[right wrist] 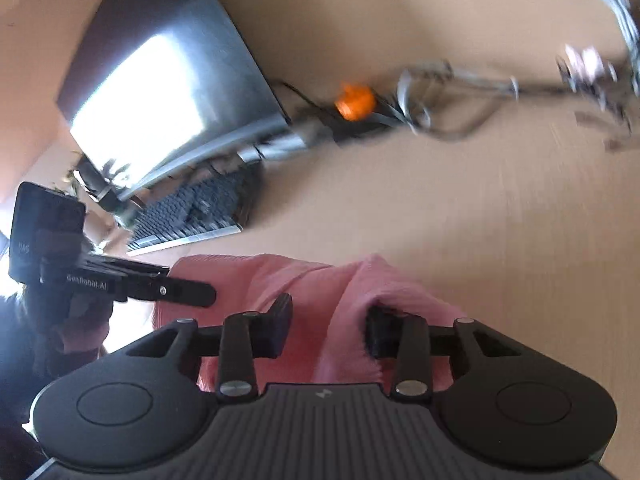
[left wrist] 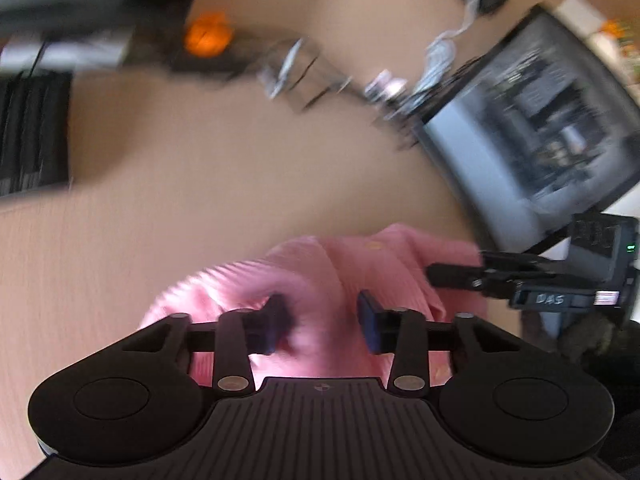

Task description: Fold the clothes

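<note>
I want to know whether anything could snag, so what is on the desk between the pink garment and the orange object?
In the left wrist view, only bare tan desk lies between the pink garment and the orange object.

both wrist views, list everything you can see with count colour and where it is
garment: one, pink ribbed knit, bunched on the table right ahead of both grippers
table: one, light wood, under everything
monitor: two, dark frames, one at each far side of the table
keyboard: one, dark, below the left-side monitor
orange object: one, orange, far edge of the table, too blurred to identify
cables: a grey tangle, far side of the table
left gripper: one, black, fingers apart over the garment
right gripper: one, black, fingers apart with pink fabric between them
</note>
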Available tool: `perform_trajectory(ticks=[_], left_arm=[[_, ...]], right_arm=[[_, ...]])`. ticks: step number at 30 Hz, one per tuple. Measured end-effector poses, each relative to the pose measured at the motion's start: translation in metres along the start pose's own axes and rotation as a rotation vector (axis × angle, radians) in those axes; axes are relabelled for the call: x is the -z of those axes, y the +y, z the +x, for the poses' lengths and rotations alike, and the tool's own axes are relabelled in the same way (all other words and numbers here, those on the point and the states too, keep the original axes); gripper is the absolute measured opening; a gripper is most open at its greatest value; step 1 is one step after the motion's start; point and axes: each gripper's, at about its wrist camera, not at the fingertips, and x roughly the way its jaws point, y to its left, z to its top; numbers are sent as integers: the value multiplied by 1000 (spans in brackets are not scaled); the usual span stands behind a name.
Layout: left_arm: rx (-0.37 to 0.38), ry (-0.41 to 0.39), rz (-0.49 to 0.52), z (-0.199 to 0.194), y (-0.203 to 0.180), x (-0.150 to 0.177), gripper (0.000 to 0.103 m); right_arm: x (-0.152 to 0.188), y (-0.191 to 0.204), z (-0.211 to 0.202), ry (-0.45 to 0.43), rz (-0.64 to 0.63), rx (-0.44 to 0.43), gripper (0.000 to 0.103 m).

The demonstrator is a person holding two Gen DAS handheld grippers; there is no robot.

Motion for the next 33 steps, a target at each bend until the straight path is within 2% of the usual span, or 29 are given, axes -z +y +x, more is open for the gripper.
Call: perform_trajectory(ticks=[2,3,4,5,7,8,10,11,13,16,19,22,28,30,33], left_arm=[[-35,-15,23,-7,-1,-4,49],[-75,-7,36,-7,1,-3,51],[-133,11,49,-6,5,0,56],[-185,29,55,-3,9,3,57],[-241,66,41,-2,19,14,59],[-247,71,30,-4,23,19,63],[-244,69,7,-7,28,25,72],[-242,65,-2,-8,29,28,75],[-245,58,-11,-9,30,29,76],[-241,46,-5,-9,26,26,79],[-245,32,15,-11,18,25,83],[-225,26,33,-8,9,24,84],[-180,18,68,0,-10,22,85],[-165,15,80,3,-17,21,85],[-120,32,186,13,-40,25,83]], right_arm=[[-5,2,-6,-9,-27,23,37],[-3,-1,-5,11,-29,60,38],[-1,-4,-5,31,-31,97,44],[3,-6,-6,48,-35,140,47],[10,-4,-11,61,-76,219,51],[13,1,-16,56,-112,253,52],[18,15,-21,38,-209,308,64],[19,24,-22,24,-269,328,66],[19,43,-12,5,-380,342,68],[20,60,22,15,-469,335,68],[29,75,62,66,-557,342,68],[49,88,84,105,-649,341,70],[50,76,68,144,-629,321,72],[42,65,48,126,-541,297,73],[29,44,9,58,-405,315,78]])
